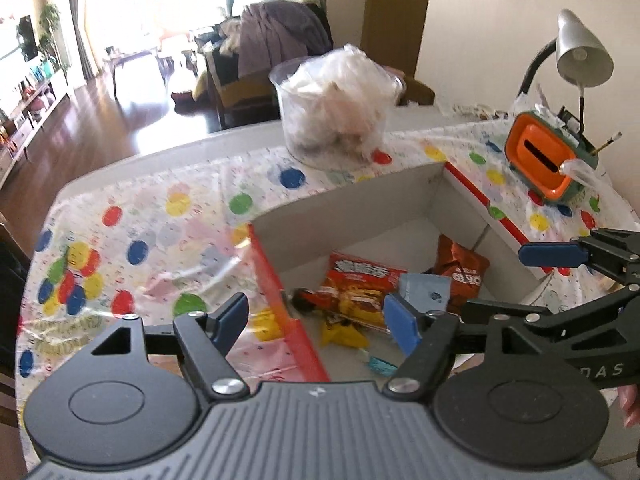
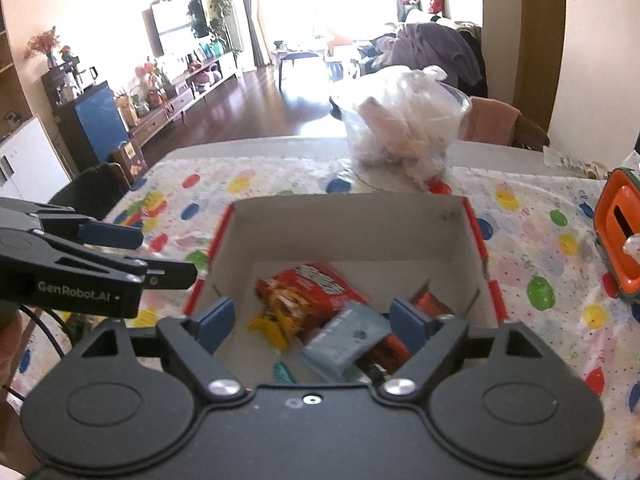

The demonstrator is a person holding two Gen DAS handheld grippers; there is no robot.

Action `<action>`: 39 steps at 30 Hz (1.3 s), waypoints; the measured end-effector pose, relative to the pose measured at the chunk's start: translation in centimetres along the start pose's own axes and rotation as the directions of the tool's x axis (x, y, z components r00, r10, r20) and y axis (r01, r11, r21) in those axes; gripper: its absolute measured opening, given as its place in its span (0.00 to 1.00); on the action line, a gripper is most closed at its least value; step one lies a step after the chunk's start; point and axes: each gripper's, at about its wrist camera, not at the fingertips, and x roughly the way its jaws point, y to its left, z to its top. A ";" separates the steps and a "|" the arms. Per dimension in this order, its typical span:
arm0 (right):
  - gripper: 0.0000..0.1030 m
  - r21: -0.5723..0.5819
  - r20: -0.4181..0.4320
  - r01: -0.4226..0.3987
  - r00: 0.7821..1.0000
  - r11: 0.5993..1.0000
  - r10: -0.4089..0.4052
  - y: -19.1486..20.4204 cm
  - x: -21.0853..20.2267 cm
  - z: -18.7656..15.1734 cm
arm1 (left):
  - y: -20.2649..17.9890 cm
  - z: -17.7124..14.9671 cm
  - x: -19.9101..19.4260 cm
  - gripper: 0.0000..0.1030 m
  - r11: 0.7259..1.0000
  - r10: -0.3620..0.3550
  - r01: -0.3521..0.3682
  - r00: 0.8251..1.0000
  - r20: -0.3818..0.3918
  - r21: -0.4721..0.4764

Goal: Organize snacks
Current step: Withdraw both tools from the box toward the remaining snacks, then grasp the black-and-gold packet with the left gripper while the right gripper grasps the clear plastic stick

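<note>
Desk [image 1: 248, 148]: covered with a cloth of coloured dots [image 2: 540, 240].

Cardboard box [image 2: 344, 224], open top, red outer edges: on the cloth at mid-desk. Contents, lying loose on its floor:
- red-and-yellow snack packet [image 1: 356, 284], near the middle;
- pale blue sachet [image 2: 344, 340], overlapping the red packet at its 4 o'clock in the right wrist view;
- brown-orange packet [image 1: 460, 268], at 2 o'clock of the red packet in the left wrist view, against the box corner;
- small yellow wrapper [image 1: 344, 336] and a teal sweet [image 1: 380, 366], at 6 o'clock of the red packet.

Clear tub stuffed with plastic bags [image 1: 340, 104]: beyond the box, at its 12 o'clock.

Orange-and-green holder [image 1: 548, 160] and grey lamp [image 1: 580, 52]: at 2 o'clock of the box in the left wrist view.

Left tongs [image 1: 320, 320]: spread, pinching nothing, over the box's near left wall.

Right tongs [image 2: 316, 324]: spread, pinching nothing, above the box's near edge, over the packets.
</note>
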 end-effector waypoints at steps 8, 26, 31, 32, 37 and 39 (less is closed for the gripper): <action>0.93 -0.010 0.040 -0.059 0.997 0.998 0.060 4.4 -0.5 -0.4 | 3.6 -2.4 -3.8 0.79 0.999 0.036 -0.033 0.993 0.111 -0.023; 1.00 -0.022 -0.027 -0.108 0.994 0.994 0.107 14.7 2.7 -2.7 | 17.5 -8.9 -7.8 0.82 0.987 0.101 -0.090 0.991 0.083 -0.132; 1.00 -0.020 -0.057 -0.122 0.991 0.992 0.121 17.3 4.1 -3.5 | 20.6 -10.7 -7.2 0.82 0.987 0.106 -0.102 0.994 0.032 -0.123; 1.00 -0.022 -0.063 -0.121 0.991 0.992 0.120 17.9 4.5 -3.6 | 20.9 -11.1 -7.1 0.82 0.987 0.108 -0.104 0.994 0.025 -0.120; 1.00 -0.036 -0.096 -0.127 0.988 0.991 0.123 20.3 6.2 -3.8 | 23.1 -13.0 -6.1 0.82 0.989 0.100 -0.102 0.995 -0.028 -0.102; 1.00 -0.045 -0.103 -0.130 0.987 0.990 0.125 21.0 6.7 -3.7 | 23.8 -13.7 -5.7 0.82 0.990 0.098 -0.102 0.994 -0.042 -0.094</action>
